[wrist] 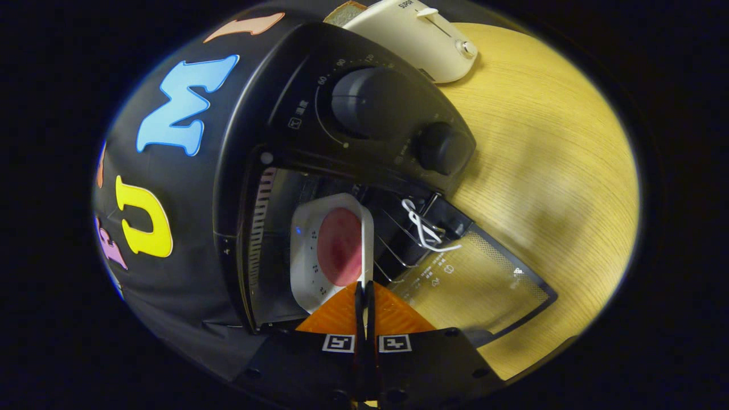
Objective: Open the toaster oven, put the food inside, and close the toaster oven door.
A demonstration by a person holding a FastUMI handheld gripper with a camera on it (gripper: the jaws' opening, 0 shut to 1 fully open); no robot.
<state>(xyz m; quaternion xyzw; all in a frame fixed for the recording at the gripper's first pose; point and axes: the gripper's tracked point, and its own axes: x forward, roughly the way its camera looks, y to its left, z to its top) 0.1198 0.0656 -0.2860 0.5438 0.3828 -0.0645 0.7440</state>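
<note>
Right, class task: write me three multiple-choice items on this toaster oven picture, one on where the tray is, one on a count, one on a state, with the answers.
1. Where is the white tray with the pink food?
A. On the wooden table
B. Inside the toaster oven
C. On top of the cream toaster

2. How many knobs does the oven's panel show?
A. Two
B. Four
C. None

3. What state is the glass door in?
A. Shut
B. Taken off
C. Open, folded down

Answers: 1 B, the tray sits in the cavity, its rim pinched by the gripper. 2 A, a large knob and a small knob. 3 C, the door lies flat over the table.
</note>
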